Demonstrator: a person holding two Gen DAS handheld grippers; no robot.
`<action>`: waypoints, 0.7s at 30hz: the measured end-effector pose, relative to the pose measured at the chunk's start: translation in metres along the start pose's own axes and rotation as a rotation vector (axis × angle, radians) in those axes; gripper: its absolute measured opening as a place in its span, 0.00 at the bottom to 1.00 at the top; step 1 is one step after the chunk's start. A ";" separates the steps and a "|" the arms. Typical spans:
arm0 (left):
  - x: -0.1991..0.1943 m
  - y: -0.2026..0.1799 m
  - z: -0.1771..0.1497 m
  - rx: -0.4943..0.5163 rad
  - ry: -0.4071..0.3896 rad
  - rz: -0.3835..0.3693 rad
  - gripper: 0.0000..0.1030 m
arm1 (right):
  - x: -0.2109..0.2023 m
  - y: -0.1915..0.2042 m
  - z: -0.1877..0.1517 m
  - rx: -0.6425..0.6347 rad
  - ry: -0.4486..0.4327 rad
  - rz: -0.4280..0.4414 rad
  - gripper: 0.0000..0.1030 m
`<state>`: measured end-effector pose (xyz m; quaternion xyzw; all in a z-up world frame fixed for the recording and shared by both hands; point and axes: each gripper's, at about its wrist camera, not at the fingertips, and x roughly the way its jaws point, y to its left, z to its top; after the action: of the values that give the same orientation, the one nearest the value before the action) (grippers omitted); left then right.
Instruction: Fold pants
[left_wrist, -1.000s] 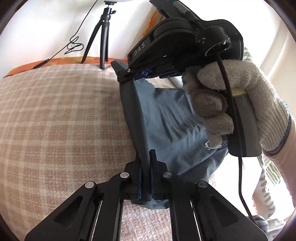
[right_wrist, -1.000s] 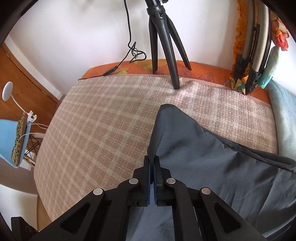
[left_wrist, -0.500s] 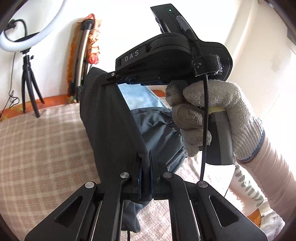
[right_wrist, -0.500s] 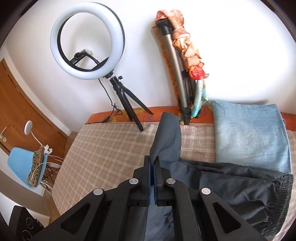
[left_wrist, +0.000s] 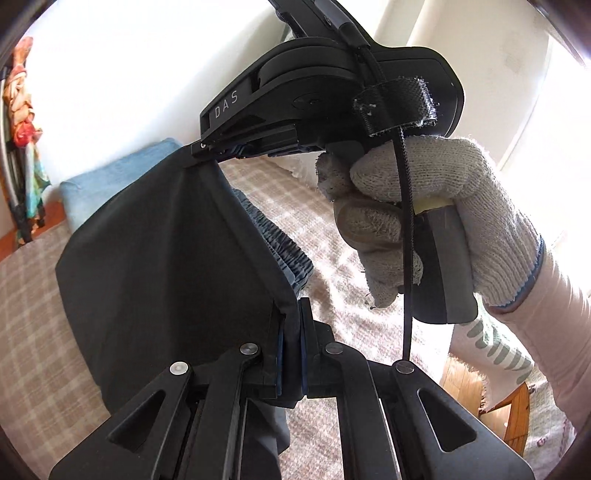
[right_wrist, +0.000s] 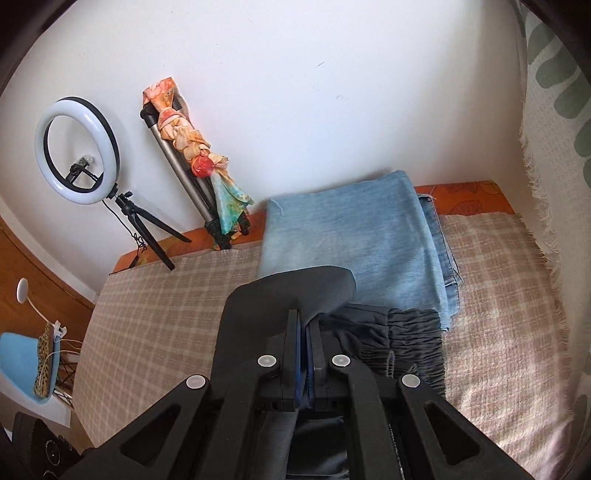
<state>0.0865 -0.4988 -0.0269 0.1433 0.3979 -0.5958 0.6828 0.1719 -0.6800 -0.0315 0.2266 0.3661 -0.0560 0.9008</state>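
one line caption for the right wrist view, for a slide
Right gripper clamped on the dark pants, lifted above a plaid bedcover, folded light-blue jeans behind.

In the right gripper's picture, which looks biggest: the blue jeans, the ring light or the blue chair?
1. Blue jeans, clearly the biggest.
2. Ring light.
3. Blue chair, though the picture's edge cuts it off, so its place is unsure.

Pants (right_wrist: 406, 332) on blanket (right_wrist: 155, 314), folded jeans (right_wrist: 351, 236) behind, ring light (right_wrist: 75, 151) far left
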 end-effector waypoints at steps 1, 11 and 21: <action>0.008 -0.005 0.002 0.008 0.007 -0.001 0.05 | 0.001 -0.010 0.000 0.007 0.001 -0.008 0.00; 0.060 0.002 0.004 -0.033 0.049 -0.067 0.16 | 0.025 -0.070 0.000 -0.014 0.032 -0.058 0.00; 0.012 0.043 -0.019 0.006 0.009 0.083 0.34 | 0.039 -0.094 0.012 -0.025 0.048 0.012 0.11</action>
<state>0.1188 -0.4836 -0.0596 0.1645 0.3930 -0.5673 0.7047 0.1832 -0.7662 -0.0854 0.2188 0.3868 -0.0405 0.8949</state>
